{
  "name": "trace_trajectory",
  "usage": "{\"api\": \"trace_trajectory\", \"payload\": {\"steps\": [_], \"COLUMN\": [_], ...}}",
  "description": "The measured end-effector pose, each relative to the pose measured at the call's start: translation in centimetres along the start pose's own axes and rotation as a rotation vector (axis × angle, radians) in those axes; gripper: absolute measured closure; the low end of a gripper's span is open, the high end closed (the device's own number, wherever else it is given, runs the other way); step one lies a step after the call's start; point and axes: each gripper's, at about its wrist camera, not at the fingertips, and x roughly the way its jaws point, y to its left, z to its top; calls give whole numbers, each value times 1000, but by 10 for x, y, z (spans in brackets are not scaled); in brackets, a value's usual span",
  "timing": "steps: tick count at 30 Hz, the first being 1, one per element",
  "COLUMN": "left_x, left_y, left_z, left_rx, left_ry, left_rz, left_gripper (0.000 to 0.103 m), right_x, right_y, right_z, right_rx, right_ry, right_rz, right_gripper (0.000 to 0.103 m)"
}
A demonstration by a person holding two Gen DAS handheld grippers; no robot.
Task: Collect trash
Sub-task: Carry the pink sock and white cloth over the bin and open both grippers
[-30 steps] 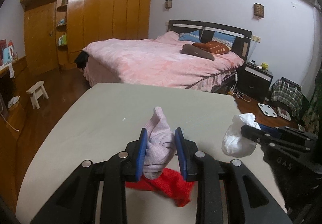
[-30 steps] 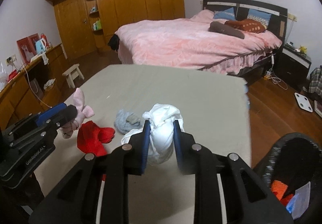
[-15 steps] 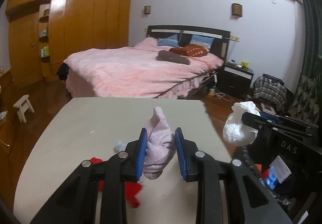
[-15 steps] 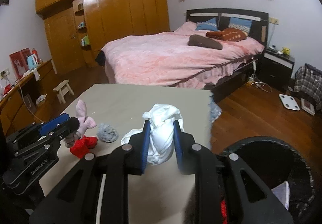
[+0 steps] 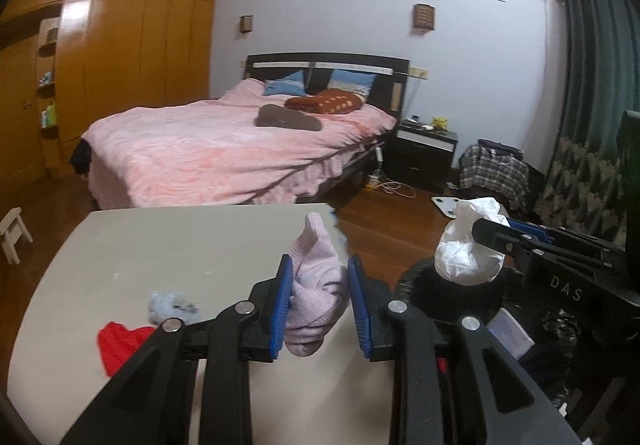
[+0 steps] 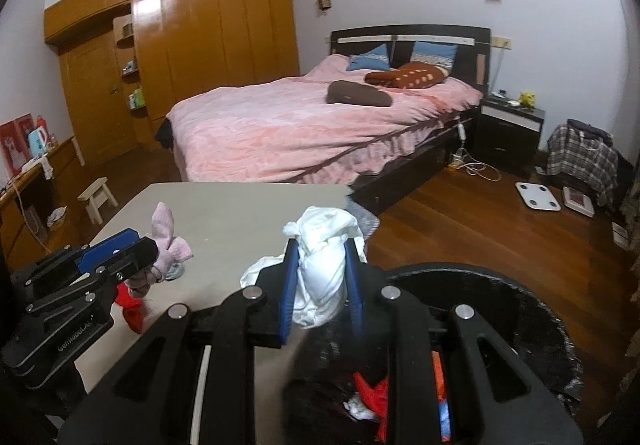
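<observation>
the left gripper point(image 5: 318, 309) clamps a pink wad point(image 5: 316, 285) above the bench point(image 5: 160, 245) edge, the right gripper point(image 6: 322, 285) pinches a white wad point(image 6: 322, 265) over the bin point(image 6: 520, 309), likely for dropping both in.

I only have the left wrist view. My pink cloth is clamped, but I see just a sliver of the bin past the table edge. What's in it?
Observer: The right wrist view looks into the black bin; red scraps and a crumpled white piece lie inside.
Operator: Is the right hand-held gripper over it?
Observer: Its white bundle hangs right at the bin's near rim, pinched between the blue pads.
Operator: Anything left on the table?
Observer: A red cloth and a grey wad lie on the table below your left hand-held gripper.
</observation>
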Motion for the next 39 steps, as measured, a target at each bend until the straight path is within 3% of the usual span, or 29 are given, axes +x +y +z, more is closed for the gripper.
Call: {"api": "trace_trajectory", "payload": {"steps": [26, 39], "left_x": [35, 59], "left_y": [-127, -160], "left_z": [-2, -11], "left_rx": [108, 142], "left_ry": [26, 66], "left_rz": [-261, -319], "left_gripper": [75, 74], "right_x": [-52, -50], "right_y": [-106, -139], "right_z": [-43, -60], "right_rx": [104, 145], "right_ry": [12, 33], "right_rz": [-230, -271], "right_gripper": [81, 78]}}
